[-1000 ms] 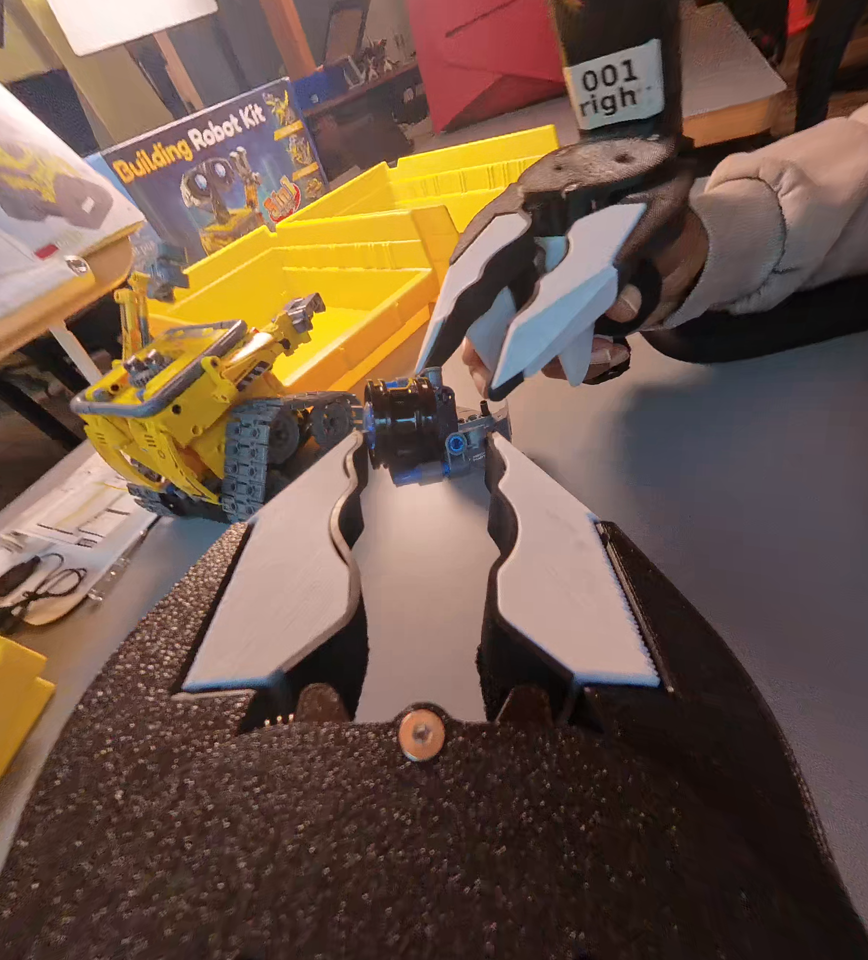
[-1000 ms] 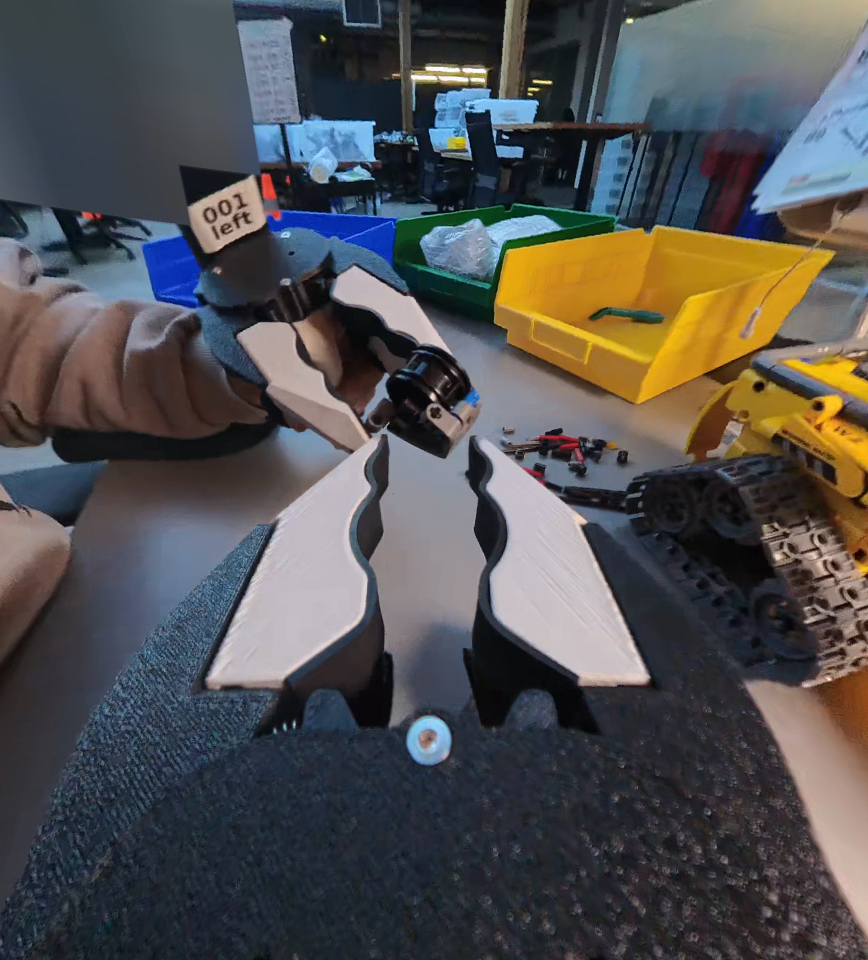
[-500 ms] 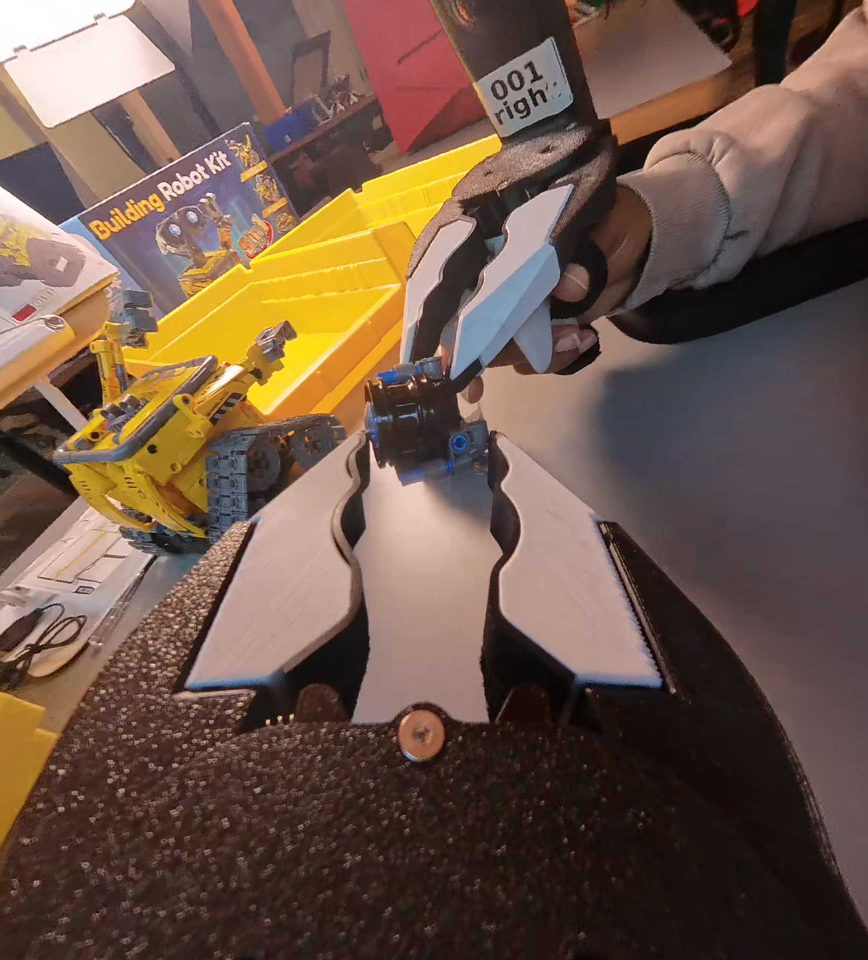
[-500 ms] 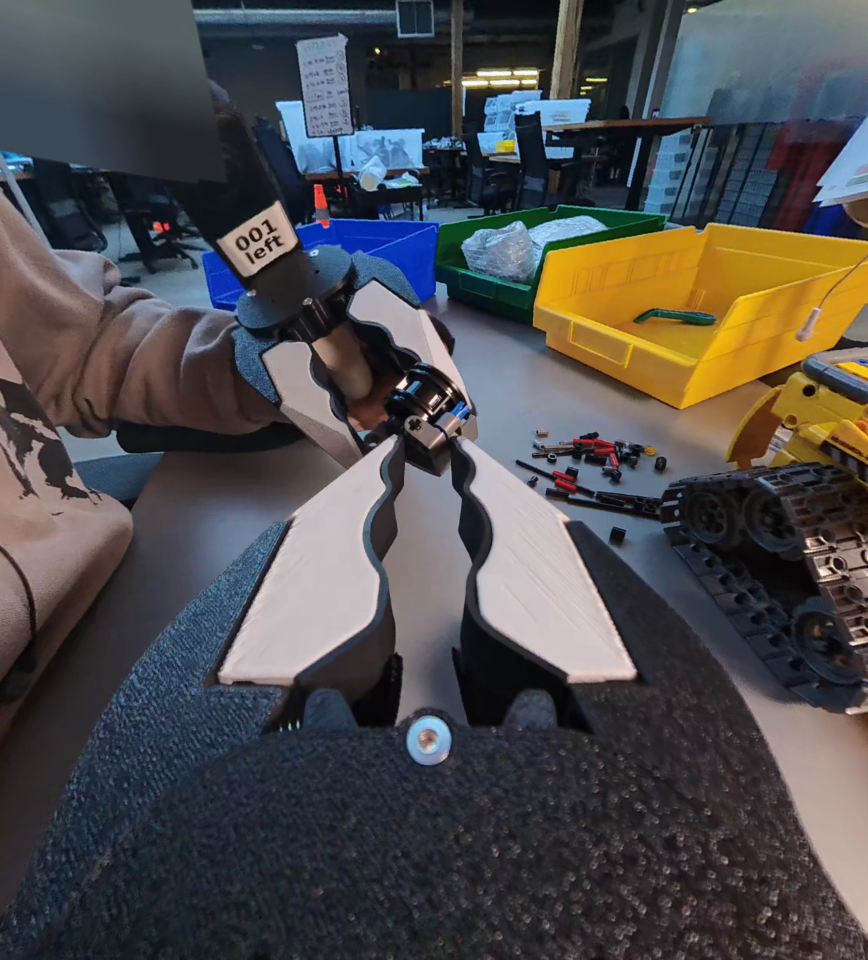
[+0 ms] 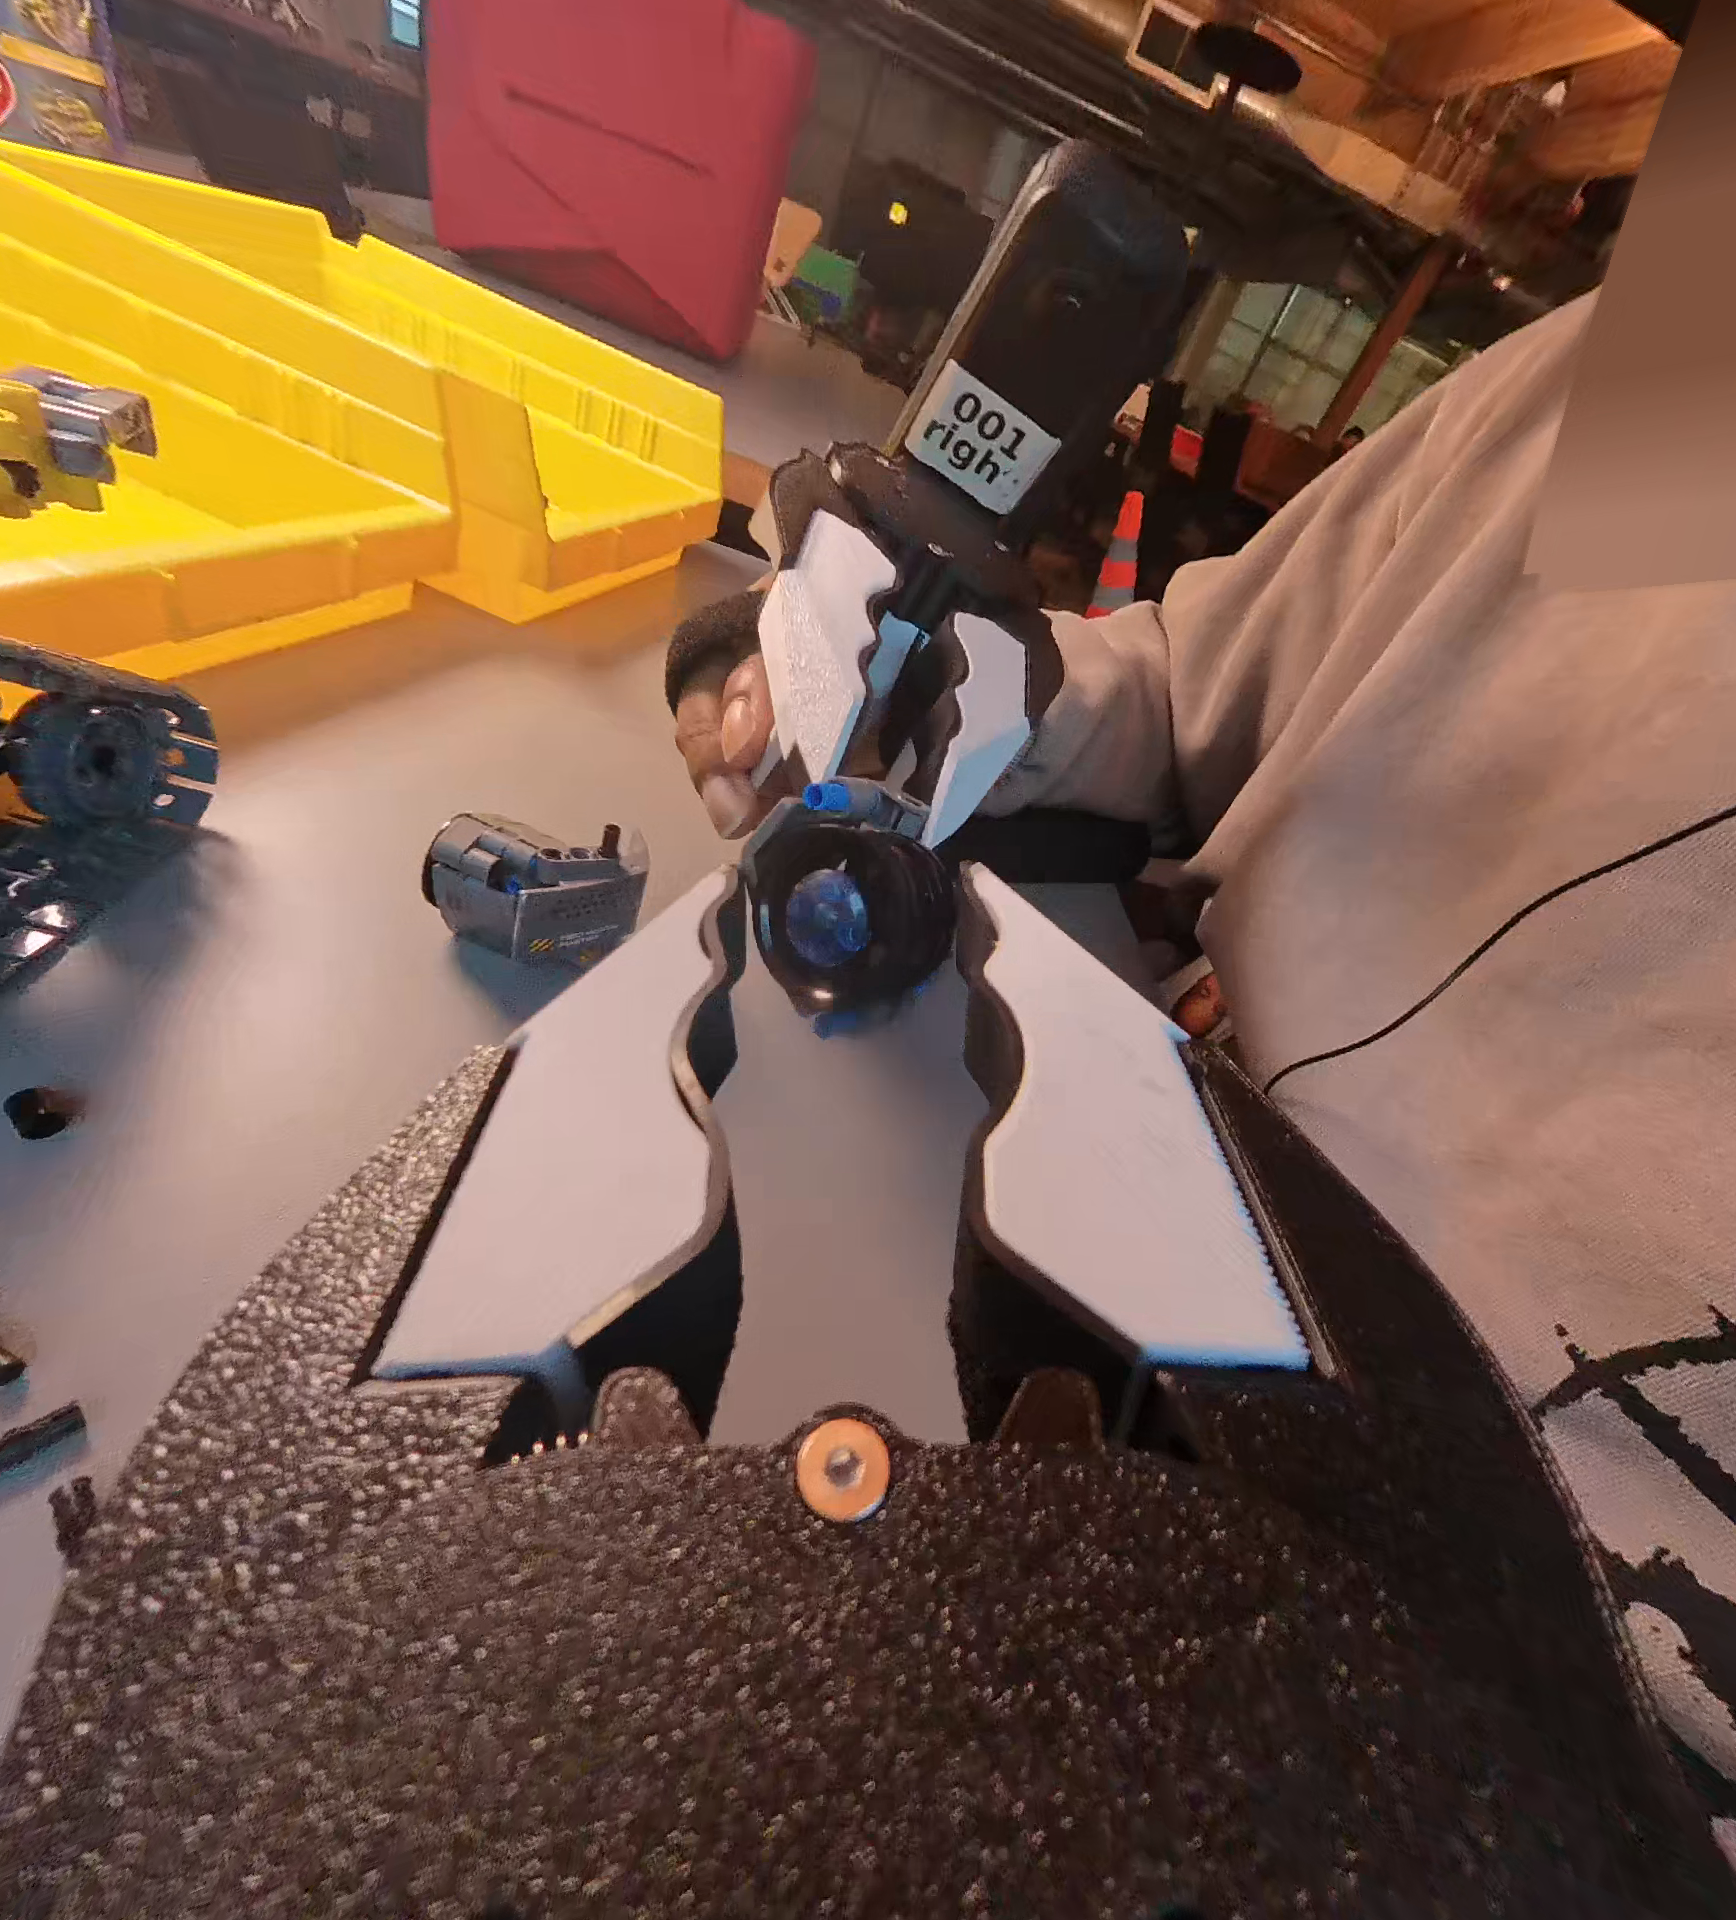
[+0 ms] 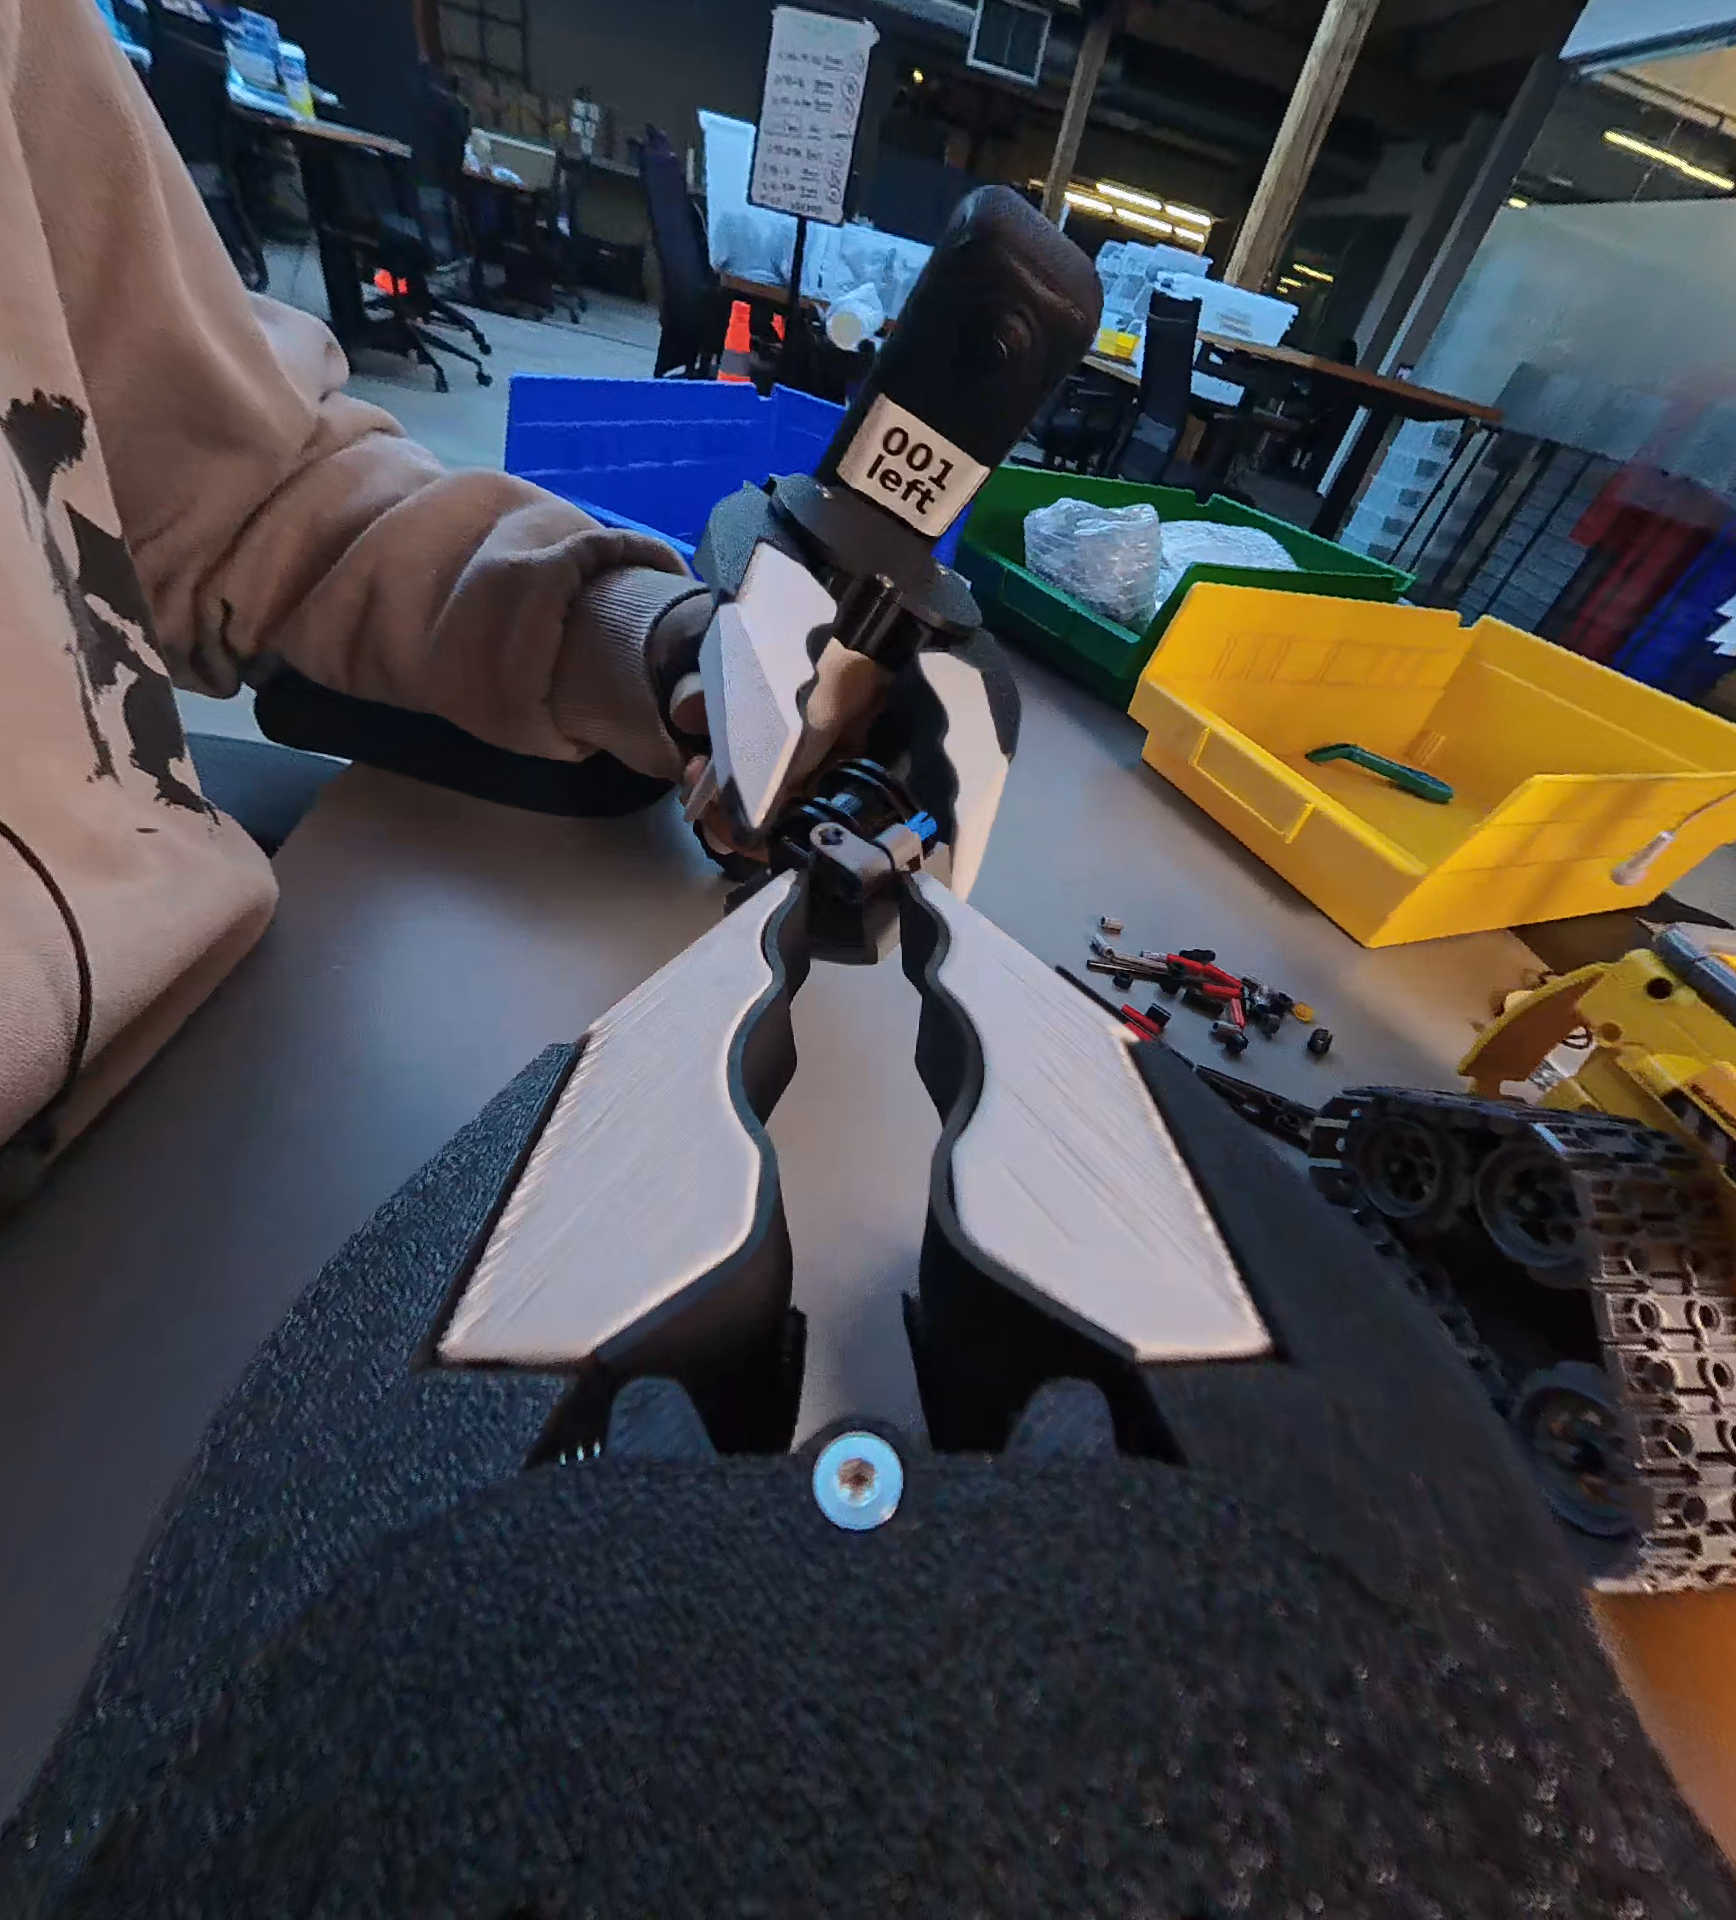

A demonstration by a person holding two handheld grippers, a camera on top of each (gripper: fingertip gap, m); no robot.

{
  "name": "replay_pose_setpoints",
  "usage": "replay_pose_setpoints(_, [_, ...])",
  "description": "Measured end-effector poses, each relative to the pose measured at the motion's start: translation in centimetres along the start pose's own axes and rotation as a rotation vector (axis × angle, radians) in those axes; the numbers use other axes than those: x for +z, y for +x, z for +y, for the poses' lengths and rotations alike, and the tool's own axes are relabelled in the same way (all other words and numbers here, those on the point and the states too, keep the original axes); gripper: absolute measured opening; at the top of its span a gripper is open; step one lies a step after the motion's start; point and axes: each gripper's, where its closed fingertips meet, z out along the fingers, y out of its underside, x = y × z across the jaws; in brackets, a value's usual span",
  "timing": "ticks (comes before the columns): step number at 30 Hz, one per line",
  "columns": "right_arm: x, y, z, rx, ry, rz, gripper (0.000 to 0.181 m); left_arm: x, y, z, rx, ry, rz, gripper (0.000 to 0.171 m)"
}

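Both grippers have turned to meet tip to tip over the grey table, away from its edges. Left gripper pinches the round black piece with a blue middle. Right gripper squeezes the little grey part on that same piece. Another grey block piece lies just beside them. A yellow toy digger stands near the yellow bin.

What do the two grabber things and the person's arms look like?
Each gripper, left and right, has two pale grey fingers with wavy black inner edges on a rough black body with a silver screw. Each has a rounded black handle with a white label. The person wears beige sleeves with ribbed cuffs.
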Motion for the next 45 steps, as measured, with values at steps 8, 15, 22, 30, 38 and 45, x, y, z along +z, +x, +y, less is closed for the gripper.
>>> replay_pose_setpoints(8, [0.0, 1.0, -0.3, 0.023, 0.006, 0.074, 0.018, -0.1, -1.2, -0.3, 0.248, -0.037, -0.211, 0.037])
replay_pose_setpoints(15, [0.3, 1.2, -0.4, -0.019, -0.007, 0.127, 0.018, -0.1, -1.8, -0.3, 0.412, -0.067, -0.336, 0.037])
replay_pose_setpoints(22, [0.3, 1.9, -0.1, -0.079, -0.043, 0.196, 0.018, -0.6, -1.9, -1.8, 0.454, 0.003, -0.406, 0.037])
replay_pose_setpoints(30, [0.6, 1.9, -0.2, 0.021, -0.018, 0.187, 0.018, -0.7, -1.4, -2.5, 0.535, 0.038, -0.434, 0.037])
replay_pose_setpoints(38, [0.1, 2.8, 1.5, -0.171, -0.175, 0.252, 0.016, -1.0, -2.4, -1.4, 0.387, -0.021, -0.378, 0.033])
replay_pose_setpoints(45, [0.3, 2.4, 2.5, -0.341, -0.271, 0.255, 0.016, -0.7, -3.0, 0.4, 0.384, -0.130, -0.385, 0.038])
